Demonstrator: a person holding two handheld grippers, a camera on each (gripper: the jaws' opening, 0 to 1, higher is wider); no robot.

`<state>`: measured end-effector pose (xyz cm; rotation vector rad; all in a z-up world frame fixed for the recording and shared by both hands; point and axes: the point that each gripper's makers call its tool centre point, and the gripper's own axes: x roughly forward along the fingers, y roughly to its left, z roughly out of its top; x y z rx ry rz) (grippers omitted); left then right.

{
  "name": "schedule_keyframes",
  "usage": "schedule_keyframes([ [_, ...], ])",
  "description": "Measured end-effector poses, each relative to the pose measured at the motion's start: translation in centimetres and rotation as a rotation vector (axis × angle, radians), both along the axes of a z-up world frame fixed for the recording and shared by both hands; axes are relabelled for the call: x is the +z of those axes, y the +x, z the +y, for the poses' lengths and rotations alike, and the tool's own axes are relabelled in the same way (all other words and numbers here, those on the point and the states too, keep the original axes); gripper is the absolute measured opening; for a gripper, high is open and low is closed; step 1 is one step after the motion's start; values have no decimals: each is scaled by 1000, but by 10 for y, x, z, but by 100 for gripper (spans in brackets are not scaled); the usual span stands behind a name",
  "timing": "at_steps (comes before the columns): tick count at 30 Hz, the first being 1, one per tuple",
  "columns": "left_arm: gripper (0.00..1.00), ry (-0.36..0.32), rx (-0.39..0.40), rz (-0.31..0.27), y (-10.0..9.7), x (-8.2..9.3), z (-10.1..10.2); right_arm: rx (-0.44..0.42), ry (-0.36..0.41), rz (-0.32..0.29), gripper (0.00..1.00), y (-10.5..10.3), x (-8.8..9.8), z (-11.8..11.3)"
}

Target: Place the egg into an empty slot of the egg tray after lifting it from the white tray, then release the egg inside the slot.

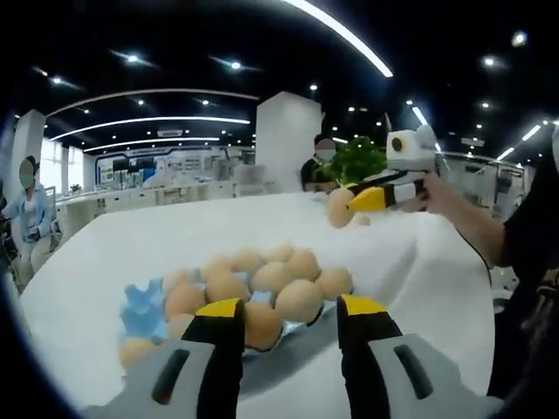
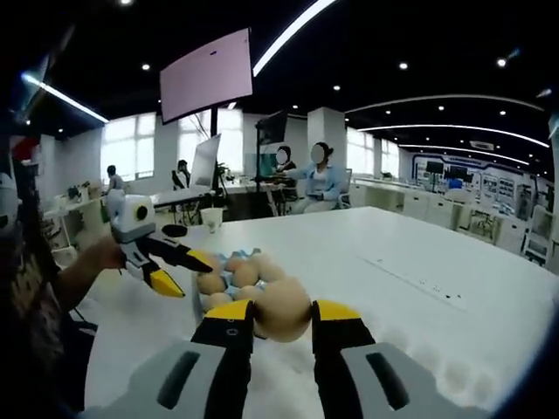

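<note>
I have the egg (image 2: 282, 310) pinched between my right gripper (image 2: 282, 316) jaws, aloft beyond the blue egg tray (image 1: 140, 307), my left gripper (image 1: 289, 312) gaping empty over the table (image 1: 175, 236), so next I judge I carry it to an open slot

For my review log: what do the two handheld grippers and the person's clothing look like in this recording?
Both grippers match: the left gripper and right gripper have grey bodies, black jaws with slot-shaped recesses, and yellow tips. Seen from the opposite view, each carries a white housing on top, and a thin dark cable hangs below the person's forearm. A dark sleeve covers the upper arm.
</note>
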<state>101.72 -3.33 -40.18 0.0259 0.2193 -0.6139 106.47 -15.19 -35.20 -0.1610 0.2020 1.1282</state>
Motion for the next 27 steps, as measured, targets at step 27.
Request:
schedule_keyframes([
  [27, 42, 71, -18, -169, 25, 22, -62, 124, 68, 129, 27, -24, -12, 59],
])
